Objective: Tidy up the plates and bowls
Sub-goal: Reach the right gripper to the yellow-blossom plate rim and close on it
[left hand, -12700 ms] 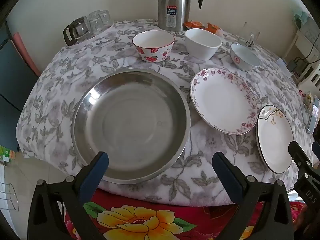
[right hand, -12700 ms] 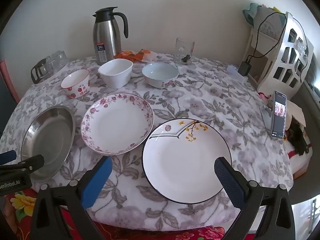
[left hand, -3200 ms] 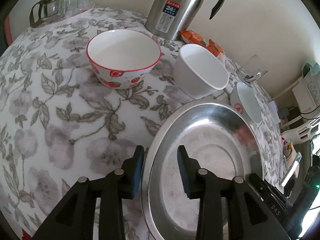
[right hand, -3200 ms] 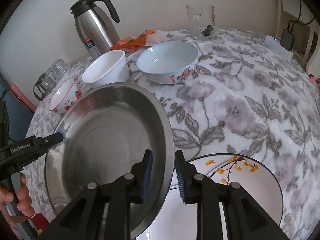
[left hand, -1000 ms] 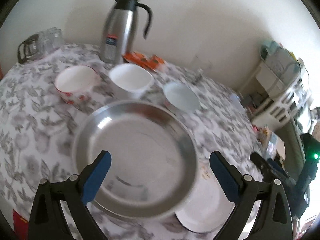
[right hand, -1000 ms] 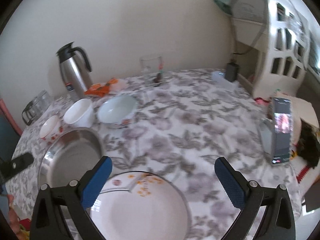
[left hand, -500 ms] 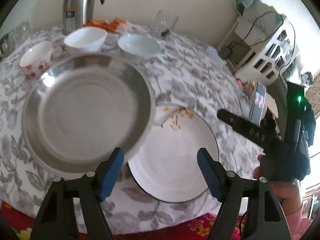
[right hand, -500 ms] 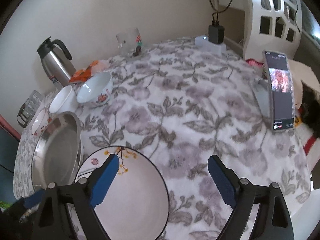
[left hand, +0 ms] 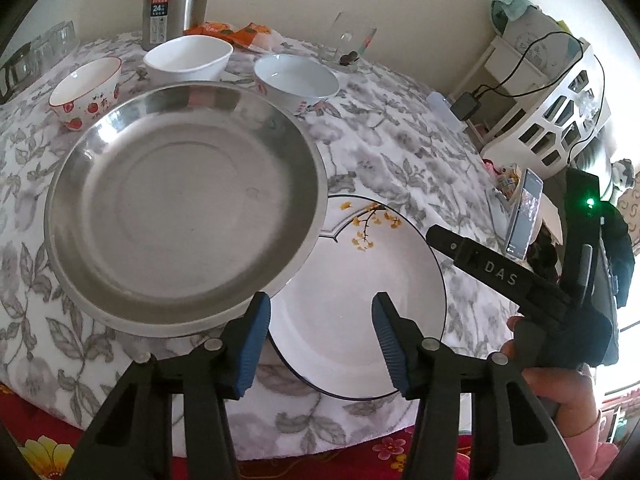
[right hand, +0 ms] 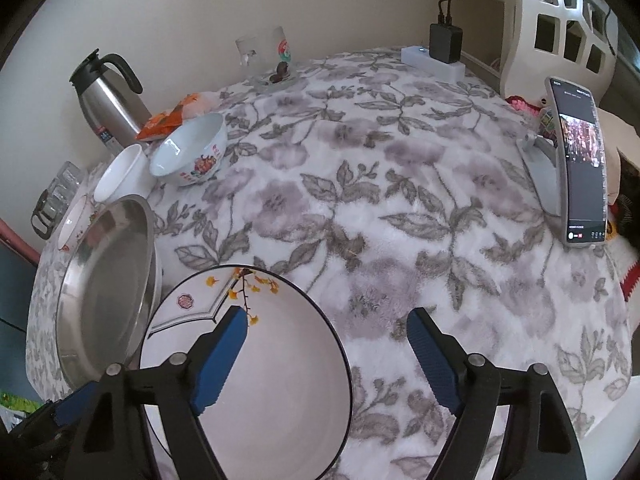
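A home dining spot: floral tablecloth [right hand: 400, 208], thermos [right hand: 108, 96], crockery.

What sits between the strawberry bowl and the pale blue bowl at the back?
A plain white bowl stands between the strawberry bowl and the pale blue bowl, clearest in the left wrist view.

silver steel basin [left hand: 184, 208], white plate [left hand: 360, 280] with yellow blossoms, grey-floral tablecloth [right hand: 400, 200]

Steel pan [left hand: 184, 204] overlapping plate [left hand: 360, 344]; three bowls [left hand: 296, 80] behind, on table [left hand: 400, 152]
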